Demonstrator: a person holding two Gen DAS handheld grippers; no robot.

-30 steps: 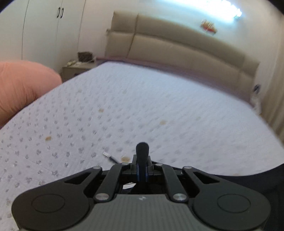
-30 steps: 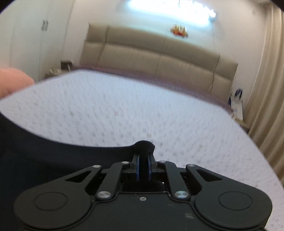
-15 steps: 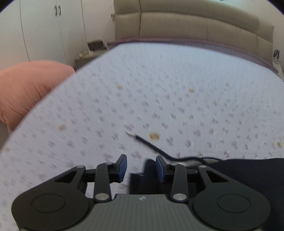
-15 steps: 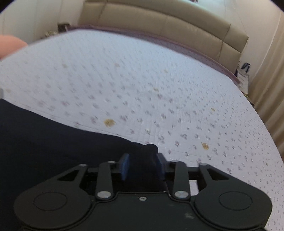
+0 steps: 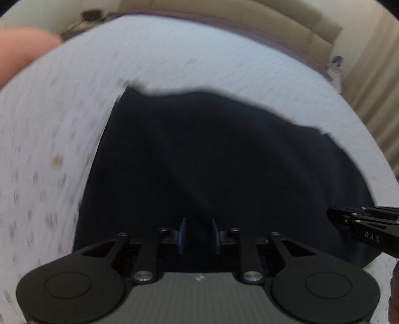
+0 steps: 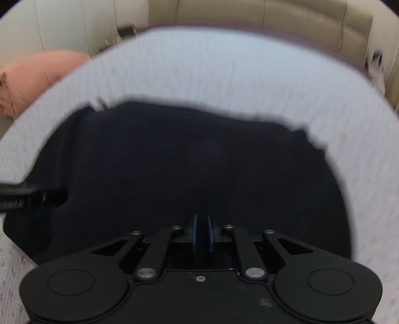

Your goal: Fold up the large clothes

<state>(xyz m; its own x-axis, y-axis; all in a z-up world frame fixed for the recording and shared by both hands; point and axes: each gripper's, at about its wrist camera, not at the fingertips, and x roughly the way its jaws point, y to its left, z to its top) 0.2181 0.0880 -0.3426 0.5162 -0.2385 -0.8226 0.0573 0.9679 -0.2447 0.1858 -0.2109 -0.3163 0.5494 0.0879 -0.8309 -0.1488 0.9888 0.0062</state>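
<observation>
A large dark navy garment (image 5: 212, 154) lies folded on the white patterned bed (image 5: 49, 129); it also fills the middle of the right wrist view (image 6: 187, 162). My left gripper (image 5: 198, 230) is open and empty, above the garment's near part. My right gripper (image 6: 202, 228) hangs above the garment's near edge with its blue pads a narrow gap apart, holding nothing. The right gripper also shows at the right edge of the left wrist view (image 5: 369, 229). The left gripper shows at the left edge of the right wrist view (image 6: 27, 194).
A pink pillow (image 6: 35, 77) lies at the bed's left side. A beige padded headboard (image 6: 274, 15) runs along the far end, with a nightstand (image 6: 124, 32) at its left. Curtains (image 5: 374, 87) hang at the right.
Both grippers were shut on the garment a second ago, then opened and let it go. Both have since pulled back and up, so the whole folded garment is in view.
</observation>
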